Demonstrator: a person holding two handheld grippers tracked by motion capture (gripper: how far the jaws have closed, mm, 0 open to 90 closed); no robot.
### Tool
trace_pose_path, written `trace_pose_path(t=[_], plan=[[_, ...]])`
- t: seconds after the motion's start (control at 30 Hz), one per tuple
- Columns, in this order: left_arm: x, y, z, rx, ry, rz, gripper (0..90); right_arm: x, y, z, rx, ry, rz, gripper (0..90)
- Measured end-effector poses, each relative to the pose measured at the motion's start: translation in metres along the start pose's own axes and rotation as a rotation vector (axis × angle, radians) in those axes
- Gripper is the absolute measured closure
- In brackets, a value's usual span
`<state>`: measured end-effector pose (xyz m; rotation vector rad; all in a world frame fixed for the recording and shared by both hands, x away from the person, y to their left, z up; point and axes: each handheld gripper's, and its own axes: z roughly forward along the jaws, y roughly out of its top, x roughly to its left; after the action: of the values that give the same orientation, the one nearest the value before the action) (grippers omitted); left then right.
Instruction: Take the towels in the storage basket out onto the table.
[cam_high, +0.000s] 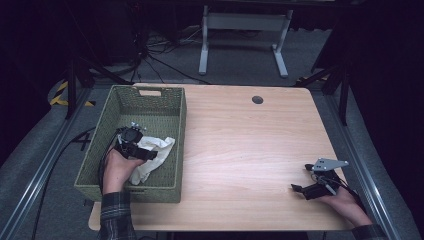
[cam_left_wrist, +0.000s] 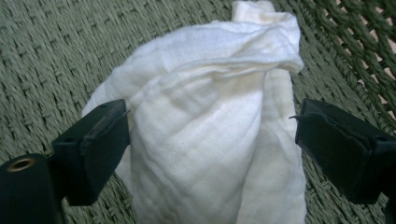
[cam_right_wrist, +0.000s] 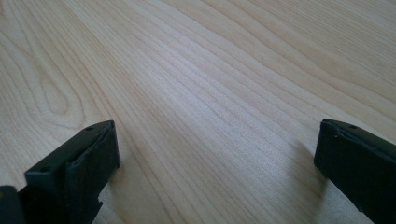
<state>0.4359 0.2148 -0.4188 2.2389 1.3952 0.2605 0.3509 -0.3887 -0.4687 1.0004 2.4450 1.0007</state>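
A crumpled white cloth (cam_high: 152, 157) lies inside the green woven basket (cam_high: 129, 193) at the table's left. My left gripper (cam_high: 134, 145) is down in the basket over the cloth. In the left gripper view the cloth (cam_left_wrist: 210, 116) bulges up between the two wide-set jaws of the left gripper (cam_left_wrist: 210, 140). One jaw brushes its edge and the other stands clear, so the gripper is open. My right gripper (cam_high: 301, 177) rests low at the table's front right. It is open, with bare wood between its jaws (cam_right_wrist: 215, 158).
The wooden table (cam_high: 240, 145) has a round cable hole (cam_high: 257, 99) near its far edge. A white desk frame (cam_high: 245, 30) stands on the floor beyond. Dark metal rails run along both sides of the table.
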Motion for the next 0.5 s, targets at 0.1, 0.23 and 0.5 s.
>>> trace_pose_path(t=[0.1,0.23,0.5], plan=[[0.000,-0.001,0.003,0.029,0.010,-0.008,12.6,0.000,0.000,0.000,0.000,0.001,0.001,0.3],[-0.002,-0.002,0.010,0.077,0.030,0.007,13.4,0.000,0.000,0.000,-0.001,0.001,-0.002,0.3],[-0.003,-0.003,0.016,0.131,0.055,-0.002,16.0,0.000,0.000,0.001,-0.001,0.000,-0.004,0.2]])
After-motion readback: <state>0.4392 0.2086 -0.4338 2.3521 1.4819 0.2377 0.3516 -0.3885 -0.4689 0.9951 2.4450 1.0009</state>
